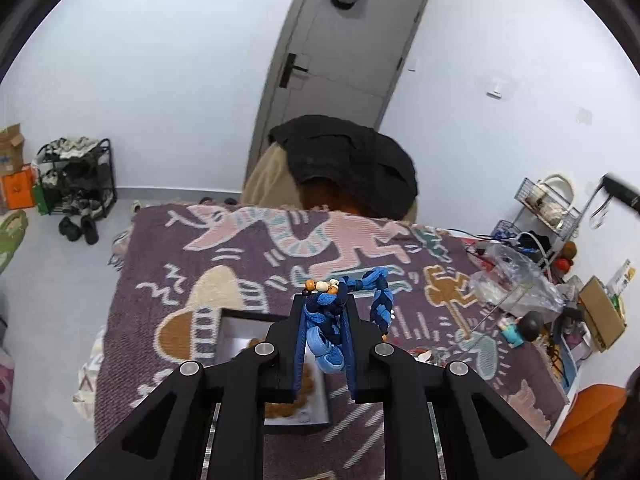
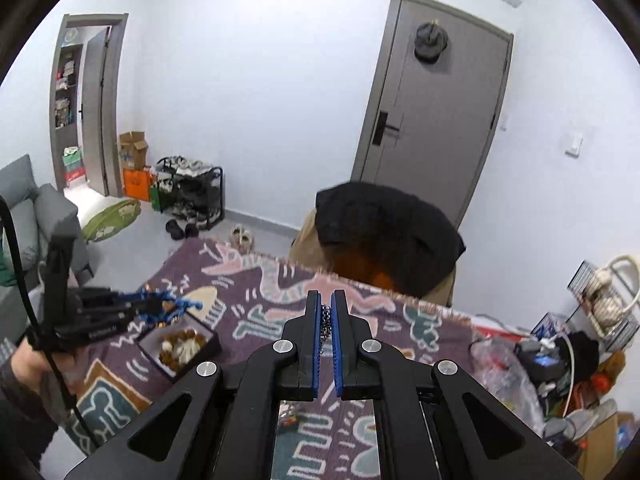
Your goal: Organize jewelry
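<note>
My left gripper (image 1: pixel 325 300) is shut on a blue braided bracelet (image 1: pixel 380 304) with orange and white beads, held above the open jewelry box (image 1: pixel 232 340). In the right wrist view the left gripper (image 2: pixel 156 304) with the bracelet (image 2: pixel 176 306) hovers over the box (image 2: pixel 212 346), which holds brown beaded pieces (image 2: pixel 178 344). My right gripper (image 2: pixel 326 300) is shut on a thin silver chain (image 2: pixel 327 322), held above the patterned purple cloth (image 2: pixel 260 300).
The cloth covers a table (image 1: pixel 160 280). A chair with a black jacket (image 2: pixel 380 224) stands behind it. Clutter with plastic bags (image 1: pixel 516 280) and a wire rack (image 2: pixel 600 300) fills the right side. A shoe rack (image 2: pixel 192 188) stands by the wall.
</note>
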Demonstrator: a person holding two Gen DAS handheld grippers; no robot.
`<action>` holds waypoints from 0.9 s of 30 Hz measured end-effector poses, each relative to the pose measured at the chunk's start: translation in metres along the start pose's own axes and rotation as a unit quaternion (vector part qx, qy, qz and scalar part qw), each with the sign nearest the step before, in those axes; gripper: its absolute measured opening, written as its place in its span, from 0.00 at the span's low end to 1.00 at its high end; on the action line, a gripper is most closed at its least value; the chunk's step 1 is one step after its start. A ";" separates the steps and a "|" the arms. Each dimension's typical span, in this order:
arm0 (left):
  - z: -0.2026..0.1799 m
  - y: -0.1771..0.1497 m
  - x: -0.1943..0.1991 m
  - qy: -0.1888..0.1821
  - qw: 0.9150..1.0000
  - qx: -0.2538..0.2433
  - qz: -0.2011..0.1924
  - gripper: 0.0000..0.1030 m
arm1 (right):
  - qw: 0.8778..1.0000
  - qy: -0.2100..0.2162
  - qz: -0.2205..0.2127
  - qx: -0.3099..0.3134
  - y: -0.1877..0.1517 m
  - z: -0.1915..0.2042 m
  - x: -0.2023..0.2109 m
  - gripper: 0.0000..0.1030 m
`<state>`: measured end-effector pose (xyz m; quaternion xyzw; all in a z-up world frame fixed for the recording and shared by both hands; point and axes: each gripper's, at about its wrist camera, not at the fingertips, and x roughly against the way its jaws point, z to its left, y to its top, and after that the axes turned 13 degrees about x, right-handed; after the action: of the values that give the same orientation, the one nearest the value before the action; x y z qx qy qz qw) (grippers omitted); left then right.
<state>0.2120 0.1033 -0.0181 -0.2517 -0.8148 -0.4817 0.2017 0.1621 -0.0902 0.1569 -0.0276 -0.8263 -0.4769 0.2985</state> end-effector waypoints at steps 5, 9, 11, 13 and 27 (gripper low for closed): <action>0.023 -0.003 -0.006 0.031 0.999 0.016 0.012 0.17 | 1.000 -0.015 -0.019 0.003 0.020 0.001 0.016 0.06; 0.039 -0.008 -0.013 0.035 0.998 0.032 0.030 0.38 | 0.999 -0.026 -0.035 0.008 0.038 0.002 0.028 0.06; 0.047 -0.011 -0.015 0.036 0.998 0.042 0.034 0.57 | 0.999 -0.030 -0.042 0.012 0.047 0.003 0.032 0.06; 0.050 -0.013 -0.014 0.031 0.998 0.047 0.031 0.62 | 0.998 -0.033 -0.048 0.016 0.055 0.006 0.036 0.06; 0.080 -0.023 0.017 0.039 0.997 0.067 0.000 0.62 | 0.995 -0.021 -0.080 0.046 0.103 0.045 0.040 0.06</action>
<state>0.1774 0.1686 -0.0605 -0.2188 -0.8371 -0.4350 0.2494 0.1423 -0.0075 0.2403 0.0423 -0.8529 -0.4605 0.2423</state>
